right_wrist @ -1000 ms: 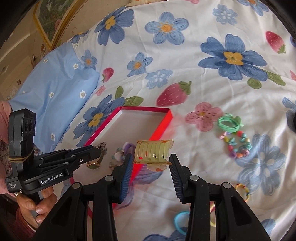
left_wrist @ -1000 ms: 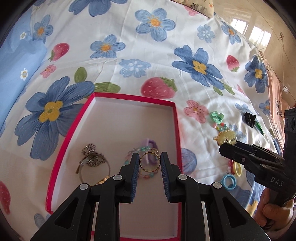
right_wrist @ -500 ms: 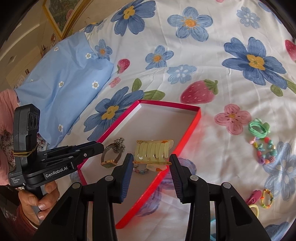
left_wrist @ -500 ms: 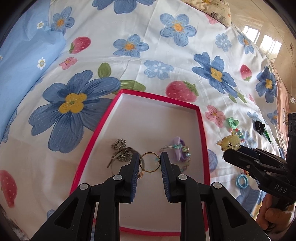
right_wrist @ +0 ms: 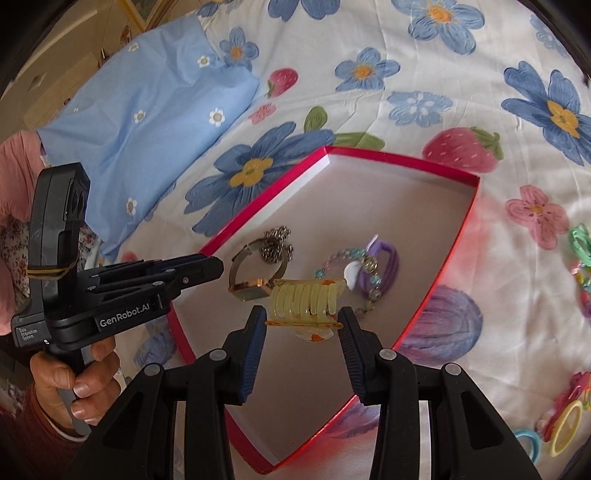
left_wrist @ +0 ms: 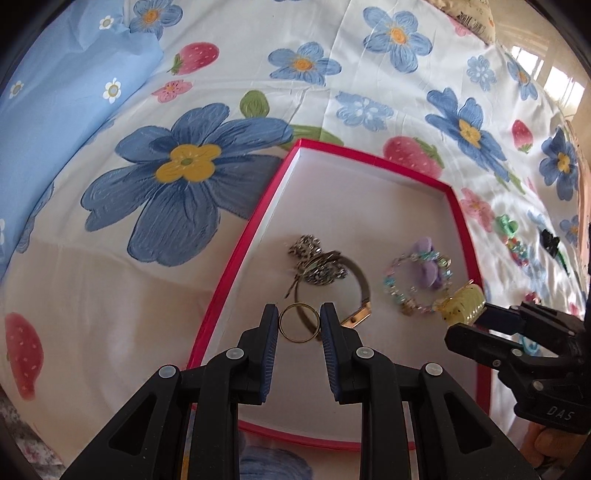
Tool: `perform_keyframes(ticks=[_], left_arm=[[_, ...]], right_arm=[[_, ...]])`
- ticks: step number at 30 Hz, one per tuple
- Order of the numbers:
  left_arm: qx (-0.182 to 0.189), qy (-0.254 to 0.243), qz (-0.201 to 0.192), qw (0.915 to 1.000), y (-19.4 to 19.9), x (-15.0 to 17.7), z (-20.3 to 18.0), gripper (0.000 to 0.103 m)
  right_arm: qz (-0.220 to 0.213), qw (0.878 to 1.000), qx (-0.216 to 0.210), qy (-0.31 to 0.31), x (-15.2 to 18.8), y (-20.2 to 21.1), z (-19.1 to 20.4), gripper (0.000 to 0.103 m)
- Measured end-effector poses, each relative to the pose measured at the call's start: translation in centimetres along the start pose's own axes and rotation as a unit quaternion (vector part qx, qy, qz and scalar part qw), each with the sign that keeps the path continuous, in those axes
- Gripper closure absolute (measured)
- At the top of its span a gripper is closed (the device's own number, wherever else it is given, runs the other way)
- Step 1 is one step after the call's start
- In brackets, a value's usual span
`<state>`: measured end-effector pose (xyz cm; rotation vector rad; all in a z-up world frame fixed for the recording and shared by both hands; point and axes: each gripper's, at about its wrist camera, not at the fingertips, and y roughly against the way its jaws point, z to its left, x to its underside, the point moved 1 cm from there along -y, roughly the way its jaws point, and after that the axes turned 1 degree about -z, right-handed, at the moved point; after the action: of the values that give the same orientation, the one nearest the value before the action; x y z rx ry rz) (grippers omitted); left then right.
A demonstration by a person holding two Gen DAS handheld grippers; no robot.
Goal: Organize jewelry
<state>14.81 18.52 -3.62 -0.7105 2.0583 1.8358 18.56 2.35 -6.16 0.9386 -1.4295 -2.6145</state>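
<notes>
here, left gripper (left_wrist: 299,323) pinches a gold ring (left_wrist: 298,322) over the red box (left_wrist: 236,258) — right gripper (right_wrist: 303,321) clamps a yellow hair claw (right_wrist: 304,302).

— What's under everything on my feeds?

— I see a white bedsheet (left_wrist: 110,288) printed with big blue flowers, red strawberries and small pink blossoms; it fills nearly all of both views.

— Anything else on the bed?

— A light blue pillow (right_wrist: 155,110) with little white daisies, lying at the sheet's far left edge in my right wrist view. Beyond it, at the top left corner, I see a framed picture (right_wrist: 146,11) on a beige wall.

— And the far right?

— A shiny tiled floor (left_wrist: 554,70) past the bed's edge.
</notes>
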Motion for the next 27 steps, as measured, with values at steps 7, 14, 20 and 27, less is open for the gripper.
perform_keyframes(ticks=[7, 14, 20, 27], left_arm=[[-0.004, 0.007, 0.007, 0.9999, -1.7, 0.1, 0.6, 0.081], [0.002, 0.015, -0.001, 0.9999, -1.4, 0.6, 1.6, 0.081], [-0.011, 0.012, 0.014, 0.9998, -2.7, 1.0, 1.6, 0.080], [-0.018, 0.005, 0.014, 0.9997, -2.9, 1.0, 1.1, 0.080]], right_arm=[[0.021, 1.000, 0.012, 0.004, 0.4, -1.1, -0.1, 0.063], [0.023, 1.000, 0.017, 0.010, 0.5, -1.4, 0.0, 0.063], [0.025, 0.999, 0.026, 0.019, 0.5, -1.6, 0.2, 0.062], [0.030, 0.999, 0.033, 0.028, 0.4, -1.8, 0.4, 0.062]])
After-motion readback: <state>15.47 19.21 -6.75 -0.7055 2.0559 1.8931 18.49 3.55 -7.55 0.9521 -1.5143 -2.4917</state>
